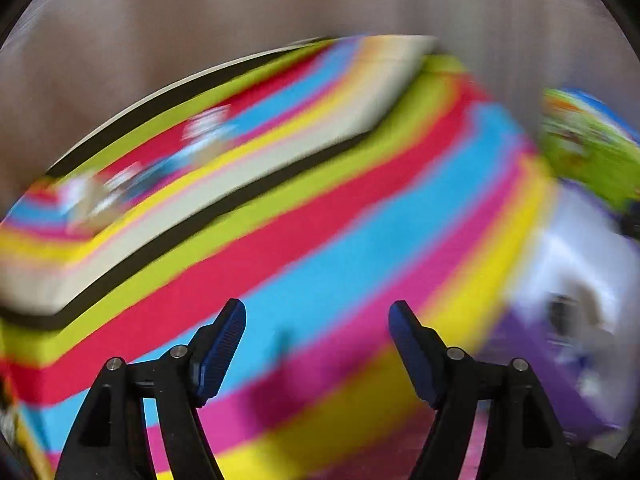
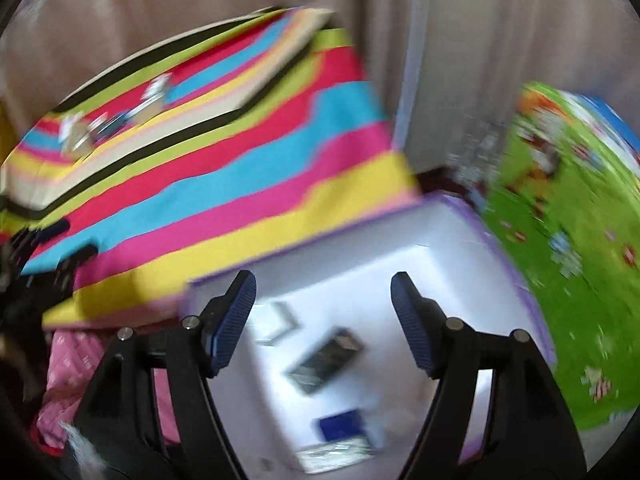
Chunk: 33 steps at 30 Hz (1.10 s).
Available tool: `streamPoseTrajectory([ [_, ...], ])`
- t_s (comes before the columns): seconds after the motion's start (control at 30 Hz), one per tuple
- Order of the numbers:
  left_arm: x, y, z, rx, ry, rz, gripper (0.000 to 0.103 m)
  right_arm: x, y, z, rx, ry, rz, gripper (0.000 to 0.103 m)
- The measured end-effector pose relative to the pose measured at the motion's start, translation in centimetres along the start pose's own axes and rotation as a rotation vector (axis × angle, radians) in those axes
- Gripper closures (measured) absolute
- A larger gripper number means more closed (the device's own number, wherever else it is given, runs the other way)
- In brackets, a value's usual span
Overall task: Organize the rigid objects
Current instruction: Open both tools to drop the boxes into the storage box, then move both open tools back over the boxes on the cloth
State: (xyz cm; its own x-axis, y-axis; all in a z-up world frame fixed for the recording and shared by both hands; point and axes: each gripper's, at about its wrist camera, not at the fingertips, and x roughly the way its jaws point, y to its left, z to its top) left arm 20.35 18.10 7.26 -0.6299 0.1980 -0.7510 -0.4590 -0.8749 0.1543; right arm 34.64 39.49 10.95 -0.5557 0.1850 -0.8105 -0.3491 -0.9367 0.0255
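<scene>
Both views are blurred by motion. My right gripper [image 2: 324,280] is open and hangs above a white box with a purple rim [image 2: 460,232], with nothing between its fingers. Inside the box lie a dark flat rectangular item [image 2: 326,360], a blue item [image 2: 344,428], a pale item [image 2: 276,322] and a silvery one [image 2: 336,454]. My left gripper [image 1: 318,306] is open and empty over a bright striped cloth [image 1: 320,240]. The white box [image 1: 568,264] shows to its right. Several small objects [image 1: 132,176] lie far back on the cloth, too blurred to name.
A green patterned play mat [image 2: 580,240] lies right of the box. Beige curtains [image 2: 200,0] hang behind the striped cloth [image 2: 220,184]. A pink fabric [image 2: 72,368] sits at the lower left, with a dark blurred shape [image 2: 36,256] above it.
</scene>
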Motion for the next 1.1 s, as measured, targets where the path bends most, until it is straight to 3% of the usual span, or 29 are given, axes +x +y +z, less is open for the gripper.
streamPoseTrajectory([
  [0.07,1.4,5.8,-1.0,-0.115,0.021,0.111,0.028,1.1,3.6,1.0,-0.058,0.029,0.084,0.03],
  [0.2,2.8,15.3,-2.5,-0.331,0.04,0.225,0.028,3.1,10.0,2.7,-0.148,0.062,0.216,0.029],
  [0.27,3.5,18.4,-3.0,-0.386,0.037,0.281,0.026,4.9,13.3,3.8,-0.185,0.085,0.26,0.028],
  [0.37,4.9,21.4,-3.3,-0.386,0.036,0.373,0.026,8.0,16.5,5.3,-0.181,0.111,0.308,0.028],
  [0.47,6.1,22.7,-2.8,-0.373,0.035,0.409,0.026,11.5,18.9,8.0,-0.119,0.114,0.314,0.028],
  [0.67,7.6,25.3,-3.8,-0.468,0.062,0.333,0.025,17.6,22.5,15.7,0.044,0.102,0.344,0.028],
  [0.83,7.3,27.0,-4.9,-0.593,0.037,0.256,0.023,23.0,25.8,22.1,0.168,0.09,0.303,0.028],
  [1.0,7.3,27.6,-5.7,-0.641,0.015,0.147,0.018,27.2,27.8,26.9,0.348,0.103,0.271,0.028],
  [1.1,7.4,27.9,-5.8,-0.655,0.001,0.124,0.017,28.5,29.6,28.8,0.35,0.097,0.252,0.028],
])
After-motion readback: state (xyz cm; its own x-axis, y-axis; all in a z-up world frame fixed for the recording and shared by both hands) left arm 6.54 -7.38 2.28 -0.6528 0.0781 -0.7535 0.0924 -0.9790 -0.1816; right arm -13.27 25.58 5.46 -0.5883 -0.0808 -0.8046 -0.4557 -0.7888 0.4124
